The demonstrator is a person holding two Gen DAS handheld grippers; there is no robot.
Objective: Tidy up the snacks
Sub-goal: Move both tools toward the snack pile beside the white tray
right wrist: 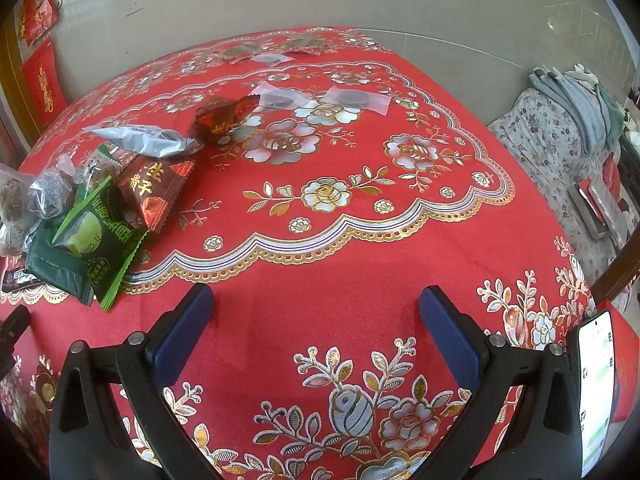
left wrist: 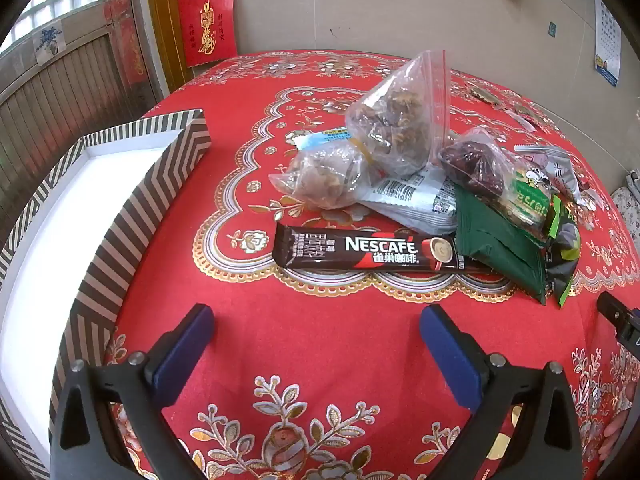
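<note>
Nothing is yet gripped (both the left gripper (left wrist: 316,332) and right gripper (right wrist: 316,312) gape wide, empty): the Nescafé stick (left wrist: 368,250) is probably to be carried into the striped box (left wrist: 132,216).

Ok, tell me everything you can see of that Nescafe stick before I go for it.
The Nescafe stick is a long, flat, dark brown sachet with white lettering, a red swoosh and a coffee-cup picture. It looks sealed and lies flat on the red tablecloth, at the near edge of the snack pile. Its right end is tucked under the dark green packet. Neither gripper touches it.

Red floral tablecloth (left wrist: 320,340): striped box (left wrist: 120,208), snack pile (left wrist: 420,184), phone (right wrist: 596,392).
</note>
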